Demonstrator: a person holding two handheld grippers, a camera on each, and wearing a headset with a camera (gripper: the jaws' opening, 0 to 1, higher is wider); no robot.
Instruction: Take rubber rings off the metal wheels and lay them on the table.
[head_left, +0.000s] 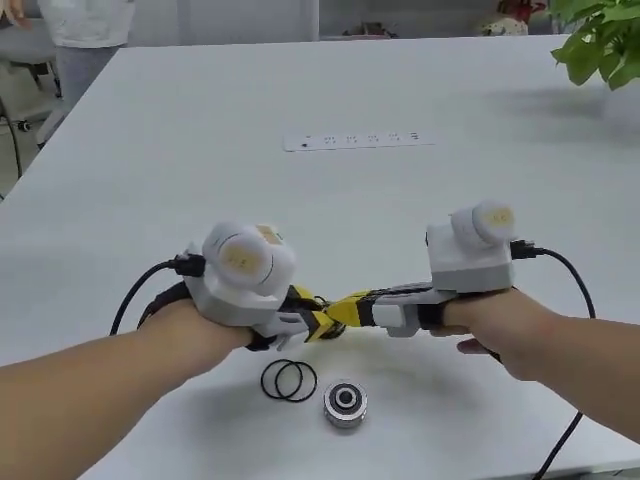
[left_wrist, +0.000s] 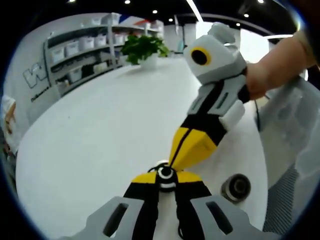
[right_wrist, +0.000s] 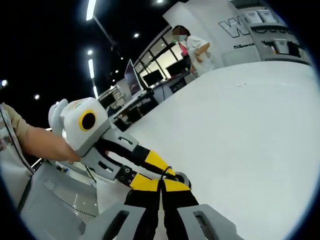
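Surface: a broad white table (head_left: 300, 90), bare across most of its top. A white power strip (head_left: 358, 140) lies flat near the middle, well apart from the work. A green plant (head_left: 600, 40) stands at the far right corner. The left gripper view shows shelves (left_wrist: 75, 55) of white bins along a wall. The right gripper view shows a person (right_wrist: 192, 42) standing beyond the far edge.

Work item: a small wheel (left_wrist: 165, 174) of metal with a dark band sits between the yellow tips of the left gripper (head_left: 312, 322). Its jaws are closed on that wheel and hold it above the table near the front edge. The right gripper (head_left: 345, 310) comes in from the opposite side, tip to tip with the left one. Its jaws are drawn together to a narrow wedge that touches the wheel. Whether any rubber lies between them cannot be told.

Surroundings: two black rubber rings (head_left: 288, 380) lie flat on the table, overlapping, just below the meeting tips. A second wheel (head_left: 345, 402) rests just beside them to the right, apart from both grippers. A black cable (head_left: 140, 285) trails from the left gripper across the table. Nothing stands between the tips and the held wheel.
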